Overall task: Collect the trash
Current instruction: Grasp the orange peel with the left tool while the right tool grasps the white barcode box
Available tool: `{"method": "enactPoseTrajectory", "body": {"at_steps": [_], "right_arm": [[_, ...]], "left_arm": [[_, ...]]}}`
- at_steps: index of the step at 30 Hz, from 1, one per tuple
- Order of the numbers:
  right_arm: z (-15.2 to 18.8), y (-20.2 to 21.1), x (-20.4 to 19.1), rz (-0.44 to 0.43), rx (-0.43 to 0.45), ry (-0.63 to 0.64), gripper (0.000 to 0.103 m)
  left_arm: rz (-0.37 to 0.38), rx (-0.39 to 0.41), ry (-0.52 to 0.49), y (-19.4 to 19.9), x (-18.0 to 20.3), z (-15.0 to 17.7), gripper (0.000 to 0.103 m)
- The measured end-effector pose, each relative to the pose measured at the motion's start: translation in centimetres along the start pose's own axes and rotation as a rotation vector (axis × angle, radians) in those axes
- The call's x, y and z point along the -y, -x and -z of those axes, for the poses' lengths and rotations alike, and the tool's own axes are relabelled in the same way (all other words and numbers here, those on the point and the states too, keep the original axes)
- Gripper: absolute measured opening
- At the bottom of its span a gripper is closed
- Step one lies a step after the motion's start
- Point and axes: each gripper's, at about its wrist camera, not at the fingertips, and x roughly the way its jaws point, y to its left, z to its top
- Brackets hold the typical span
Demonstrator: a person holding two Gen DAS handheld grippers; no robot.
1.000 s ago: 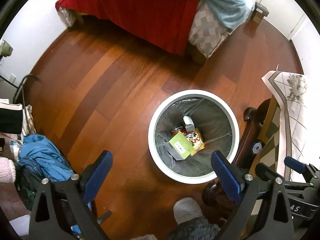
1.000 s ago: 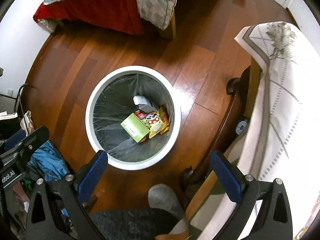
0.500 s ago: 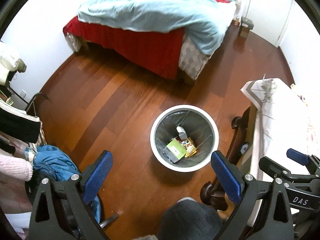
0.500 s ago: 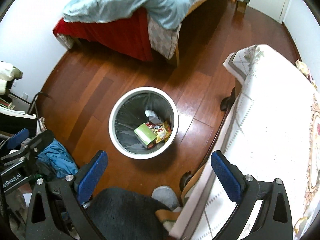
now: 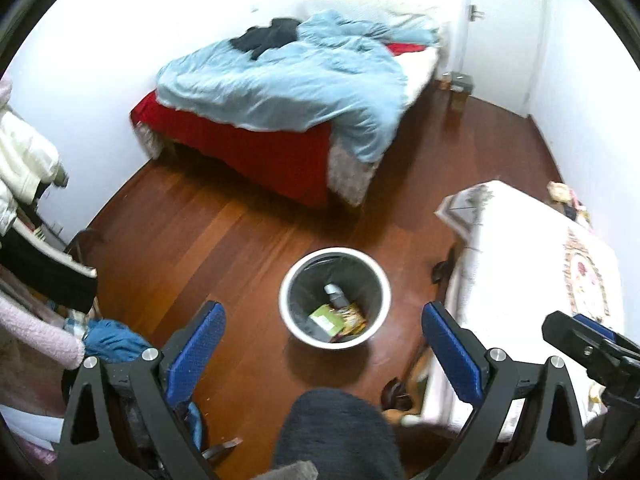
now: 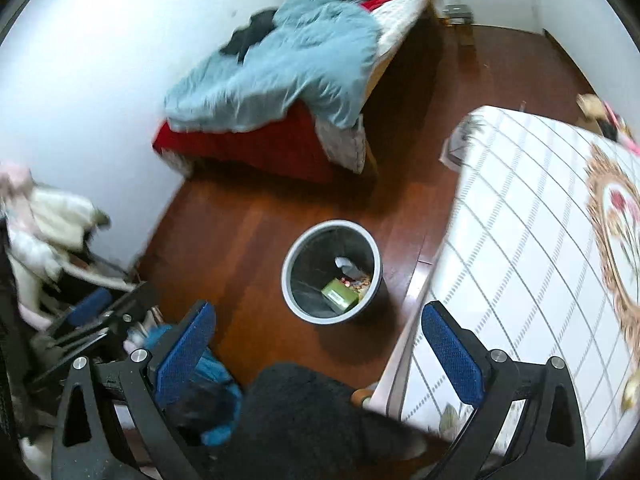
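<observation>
A round white trash bin [image 5: 290,312] with a grey liner stands on the wooden floor; it also shows in the right wrist view [image 6: 289,292]. Inside lie a green box [image 5: 326,317], a colourful snack wrapper [image 5: 354,314] and a small white bottle [image 5: 332,290]. My left gripper [image 5: 324,340] is open and empty, high above the bin. My right gripper [image 6: 316,340] is open and empty, also high above it. The right gripper's body shows at the left wrist view's right edge [image 5: 592,348].
A bed [image 5: 288,80] with a light blue duvet and red sheet stands at the back. A table with a white patterned cloth [image 6: 532,248] is on the right. Clothes and a blue bundle [image 5: 112,340] pile up on the left. My dark-clad leg [image 6: 304,420] is below.
Both grippers have risen well away from the bin, which now looks smaller. The views have tilted up, showing the whole bed and the table top.
</observation>
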Motion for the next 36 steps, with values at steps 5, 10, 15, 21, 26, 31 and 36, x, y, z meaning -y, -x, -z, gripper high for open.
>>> {"method": "enactPoseTrajectory", "body": {"at_steps": [5,10,15,21,26,31,36], "right_arm": [[2.1,4.9,5.6,0.056,0.052,-0.118,0.103],[5.0,9.0,14.3,0.212,0.060,-0.241,0.103],[7.9,11.8,24.8,0.433,-0.010,-0.338,0.103],[10.4,12.3,37.3,0.647,-0.211,-0.320,0.103],[11.6,10.3,43.0,0.675,-0.330,-0.270,0.103],[12.3,8.9,46.2,0.579,-0.343,-0.302,0.084],[13.9,10.3,47.5,0.536,-0.265,-0.379,0.063]], "left_arm": [[0.086,-0.019,-0.091,-0.3,7.6,1.3,0.100],[0.179,-0.100,-0.205,-2.7,17.4,3.6,0.100],[0.204,-0.170,-0.325,-5.1,27.0,6.6,0.100],[0.190,-0.289,-0.463,-9.5,36.4,11.0,0.100],[0.151,-0.330,-0.535,-11.8,39.6,13.6,0.100],[0.139,-0.359,-0.551,-12.6,40.7,14.7,0.100],[0.254,-0.386,-0.528,-10.3,41.7,15.0,0.100]]}}
